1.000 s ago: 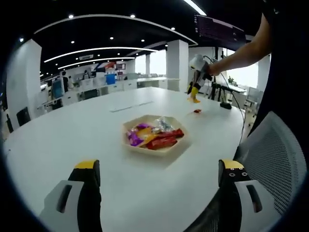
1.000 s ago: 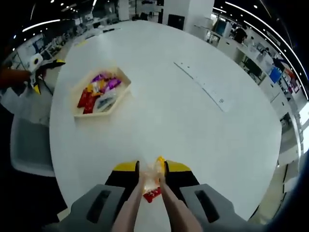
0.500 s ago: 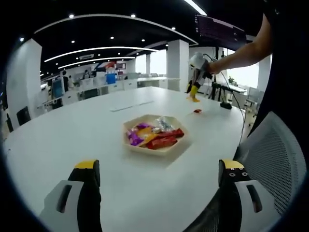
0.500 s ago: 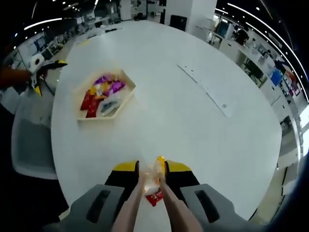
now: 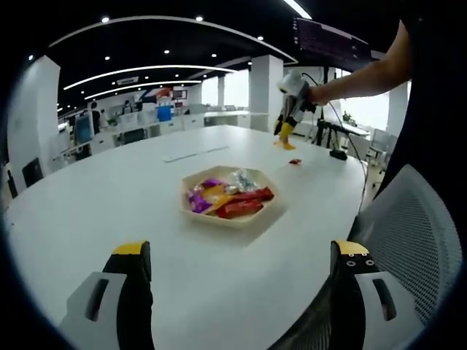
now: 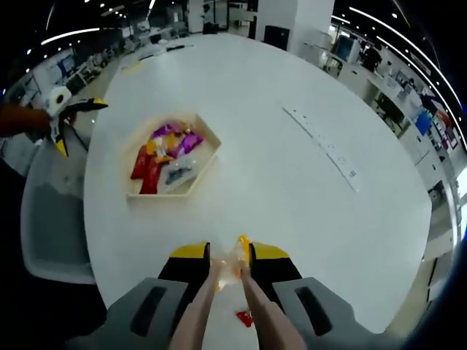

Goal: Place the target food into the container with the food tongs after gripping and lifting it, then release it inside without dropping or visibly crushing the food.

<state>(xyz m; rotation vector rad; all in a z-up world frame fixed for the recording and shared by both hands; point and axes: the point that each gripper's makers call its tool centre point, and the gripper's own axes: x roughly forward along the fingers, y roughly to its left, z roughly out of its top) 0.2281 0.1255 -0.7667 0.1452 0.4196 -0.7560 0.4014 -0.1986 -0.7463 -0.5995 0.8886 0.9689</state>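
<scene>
Your right gripper (image 6: 227, 271) is clamped on the food tongs (image 6: 222, 306), whose two pale arms run up between its yellow-tipped jaws and pinch an orange-wrapped snack (image 6: 232, 264) at their tips. That snack hangs clear above the white table (image 6: 292, 189). Just below it in the right gripper view, a small red snack (image 6: 244, 318) lies on the table between the tong arms. Farther out and to the left sits the hexagonal container (image 6: 172, 162), holding purple, yellow, red and silvery wrapped pieces; the held snack is well apart from it.

In the left gripper view your left gripper (image 5: 237, 262) stands with its jaws wide apart and nothing between them, low over the near table edge. The container (image 5: 228, 200) lies ahead of it. Beyond, far right, your right gripper (image 5: 286, 128) hangs over the table; the orange bit under it is probably the held snack, though it is small there. A grey mesh chair (image 5: 408, 240) stands at the right.
</scene>
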